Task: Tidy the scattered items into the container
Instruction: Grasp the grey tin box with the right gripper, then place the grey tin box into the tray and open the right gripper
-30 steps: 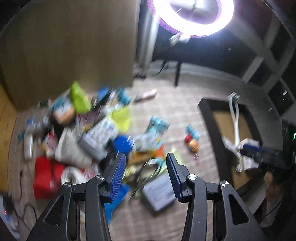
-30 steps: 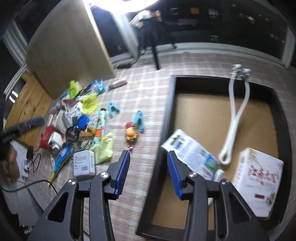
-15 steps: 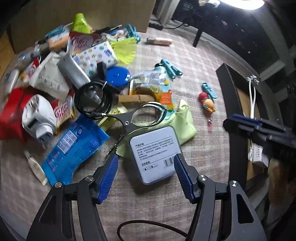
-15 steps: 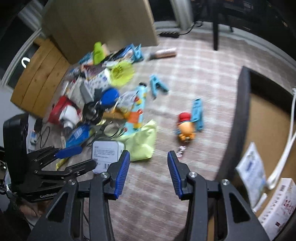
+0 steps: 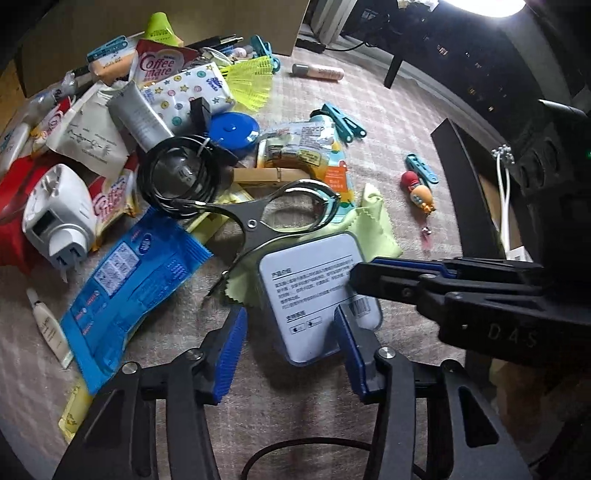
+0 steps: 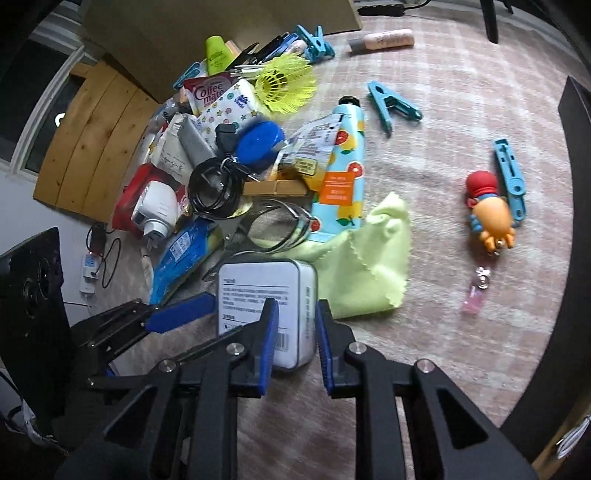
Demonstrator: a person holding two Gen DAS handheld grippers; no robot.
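A flat silver tin (image 5: 314, 295) with a printed label lies on the checked cloth, partly on a yellow-green cloth (image 5: 373, 229). My left gripper (image 5: 291, 347) is open, its blue pads straddling the tin's near end. My right gripper (image 6: 293, 341) has narrowed around the tin's (image 6: 266, 295) right edge, one pad on top and one against its side; it also shows in the left wrist view (image 5: 406, 273) reaching over the tin. The dark container's rim (image 5: 465, 192) stands to the right.
A pile of items lies beyond: scissors (image 5: 273, 218), blue packet (image 5: 129, 295), black cable coil (image 5: 181, 181), white plug adapter (image 5: 55, 218), crab toy (image 6: 491, 218), blue clips (image 6: 391, 105), hand cream tube (image 6: 343, 173), yellow shuttlecock (image 6: 284, 85). A cardboard box (image 5: 147, 14) stands behind.
Both grippers have moved in on the silver tin. My right gripper swung left from the container and narrowed onto the tin's edge. My left gripper lowered around its near end.
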